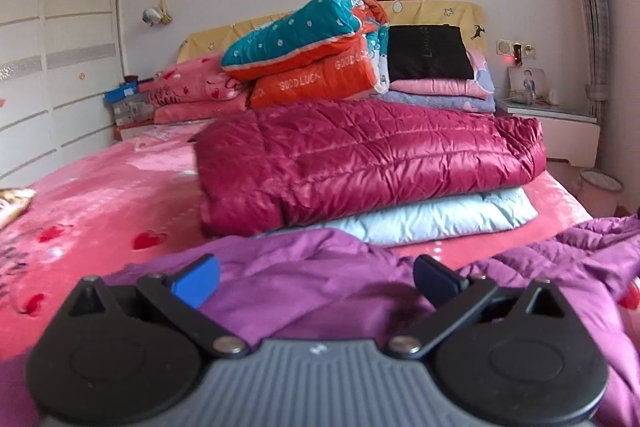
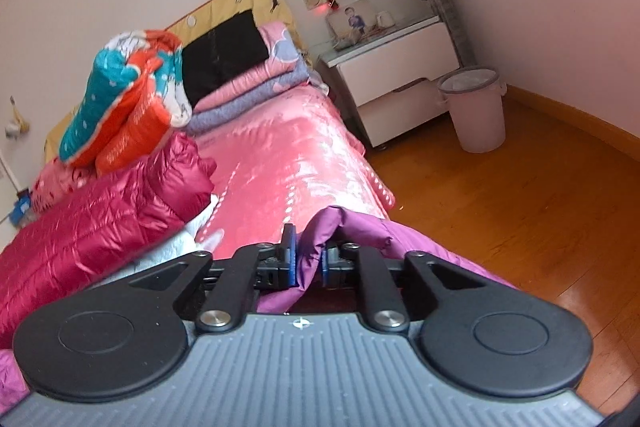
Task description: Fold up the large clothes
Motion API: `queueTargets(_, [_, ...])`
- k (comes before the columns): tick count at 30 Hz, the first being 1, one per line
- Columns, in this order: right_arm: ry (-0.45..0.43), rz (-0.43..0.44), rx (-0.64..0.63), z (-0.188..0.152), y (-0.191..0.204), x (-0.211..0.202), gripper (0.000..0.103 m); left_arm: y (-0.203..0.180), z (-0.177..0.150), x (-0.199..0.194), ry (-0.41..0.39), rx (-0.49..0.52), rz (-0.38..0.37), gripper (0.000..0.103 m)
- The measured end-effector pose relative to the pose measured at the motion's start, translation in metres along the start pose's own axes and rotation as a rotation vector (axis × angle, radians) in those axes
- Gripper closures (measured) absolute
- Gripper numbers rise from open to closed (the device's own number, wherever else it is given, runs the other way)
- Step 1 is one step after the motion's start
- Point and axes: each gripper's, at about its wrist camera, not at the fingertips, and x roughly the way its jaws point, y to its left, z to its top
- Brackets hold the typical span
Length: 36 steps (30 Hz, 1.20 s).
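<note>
Left wrist view: my left claw (image 1: 316,277) is spread wide, empty, hovering over the crumpled purple quilted down jacket (image 1: 304,291) at 6 o'clock on the pink heart-print bed (image 1: 92,211). At 12 o'clock, the folded crimson quilted jacket (image 1: 360,163) tops the folded pale-blue padded garment (image 1: 432,217): two items done, I judge. Right wrist view: my right claw (image 2: 307,259) is pinching a purple jacket edge. Folding is barely begun.
</note>
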Motion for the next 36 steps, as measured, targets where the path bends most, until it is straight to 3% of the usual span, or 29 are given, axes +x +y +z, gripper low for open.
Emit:
queueTargets(2, [0.032, 0.012, 0.025, -0.008, -0.004, -0.002, 0.032, 0.008, 0.0, -0.022, 0.014, -0.007, 0.016, 0.001])
queueTargets(5, [0.079, 0.061, 0.072, -0.015, -0.004, -0.014, 0.017, 0.016, -0.006, -0.056, 0.034, -0.009, 0.017, 0.001])
queueTargets(10, [0.22, 0.15, 0.278, -0.015, -0.01, -0.025, 0.011, 0.008, -0.02, -0.103, 0.094, -0.02, -0.02, 0.001])
queueTargets(14, [0.366, 0.165, 0.387, -0.038, -0.012, -0.038, 0.009, -0.012, -0.039, -0.135, 0.145, -0.056, -0.067, 0.001])
queueTargets(18, [0.507, 0.369, 0.478, -0.068, -0.001, -0.042, 0.003, -0.034, -0.06, -0.152, 0.184, -0.053, -0.083, 0.001])
queueTargets(21, [0.531, 0.473, 0.503, -0.084, 0.017, -0.032, 0.002, -0.044, -0.07, -0.154, 0.219, -0.074, -0.068, 0.001])
queueTargets(28, [0.517, 0.479, 0.445, -0.095, 0.047, 0.005, 0.002, -0.056, -0.081, -0.155, 0.247, -0.082, -0.066, 0.001])
queueTargets(30, [0.511, 0.5, 0.465, -0.096, 0.047, 0.013, 0.005, -0.06, -0.086, -0.154, 0.263, -0.083, -0.068, 0.001])
queueTargets(31, [0.506, 0.509, 0.49, -0.096, 0.045, 0.017, 0.017, -0.062, -0.089, -0.154, 0.271, -0.087, -0.07, 0.001])
queueTargets(32, [0.509, 0.509, 0.514, -0.097, 0.042, 0.021, 0.038, -0.064, -0.092, -0.153, 0.281, -0.091, -0.071, 0.001])
queueTargets(34, [0.52, 0.509, 0.57, -0.096, 0.034, 0.03, 0.064, -0.065, -0.098, -0.153, 0.294, -0.09, -0.068, 0.001])
queueTargets(36, [0.51, 0.515, 0.604, -0.093, 0.028, 0.032, 0.079, -0.068, -0.104, -0.153, 0.302, -0.082, -0.069, 0.001])
